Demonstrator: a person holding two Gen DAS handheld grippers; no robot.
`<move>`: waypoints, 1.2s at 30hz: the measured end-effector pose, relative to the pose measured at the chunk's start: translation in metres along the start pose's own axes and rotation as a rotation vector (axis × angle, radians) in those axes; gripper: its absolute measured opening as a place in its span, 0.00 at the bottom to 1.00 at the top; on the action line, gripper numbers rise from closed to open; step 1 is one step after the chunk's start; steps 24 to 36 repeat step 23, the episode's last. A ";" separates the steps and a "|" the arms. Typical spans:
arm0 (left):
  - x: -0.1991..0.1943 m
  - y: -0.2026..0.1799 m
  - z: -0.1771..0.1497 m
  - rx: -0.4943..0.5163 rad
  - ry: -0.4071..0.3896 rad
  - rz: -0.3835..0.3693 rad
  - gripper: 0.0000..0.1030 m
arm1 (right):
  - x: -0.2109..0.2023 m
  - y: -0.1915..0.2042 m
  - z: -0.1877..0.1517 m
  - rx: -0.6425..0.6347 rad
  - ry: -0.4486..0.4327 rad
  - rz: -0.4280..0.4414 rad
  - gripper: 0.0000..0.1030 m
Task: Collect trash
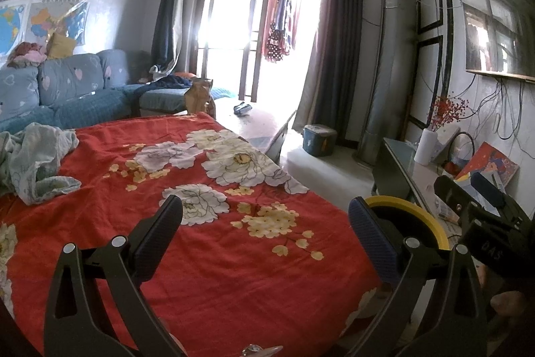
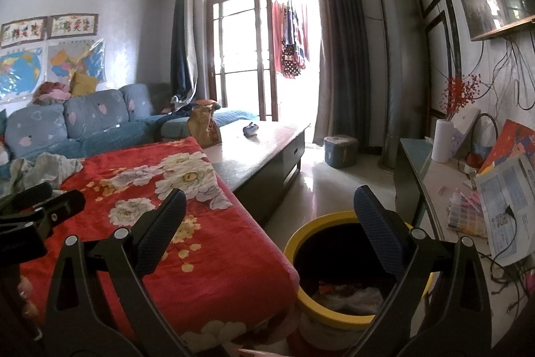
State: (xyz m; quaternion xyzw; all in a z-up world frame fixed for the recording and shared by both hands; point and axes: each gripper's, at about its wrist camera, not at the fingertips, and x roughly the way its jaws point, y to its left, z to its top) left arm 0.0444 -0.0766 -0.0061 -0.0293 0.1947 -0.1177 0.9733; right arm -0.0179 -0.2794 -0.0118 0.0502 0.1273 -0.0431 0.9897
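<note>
Red floral blanket [image 1: 207,256]: spread flat over the near end of the low table, covering the work surface; a crumpled pale green cloth [image 1: 36,163] lies on its far left part.

Coffee table [image 2: 264,149]: bare far end carries a brown paper bag [image 2: 204,126] and a small blue wrapper-like item [image 2: 250,129], likely trash yet to be collected; too small to identify surely.

Yellow-rimmed bin [image 2: 334,311]: stands on the floor just beside the blanket's right edge, presumably set there for easy drops. Holds crumpled white and reddish scraps at the bottom.

Left gripper [image 1: 264,233]: fingers spread wide, nothing between them, hovering over the blanket.

Right gripper [image 2: 271,230]: fingers likewise spread and empty, poised above the bin's mouth, consistent with a release position.
</note>
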 end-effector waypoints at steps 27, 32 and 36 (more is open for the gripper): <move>-0.028 0.325 -0.036 -0.446 0.330 0.717 0.94 | 0.087 0.307 0.028 -0.245 0.342 0.703 0.90; -0.028 0.325 -0.036 -0.446 0.330 0.717 0.94 | 0.087 0.307 0.028 -0.245 0.342 0.703 0.90; -0.028 0.325 -0.036 -0.446 0.330 0.717 0.94 | 0.087 0.307 0.028 -0.245 0.342 0.703 0.90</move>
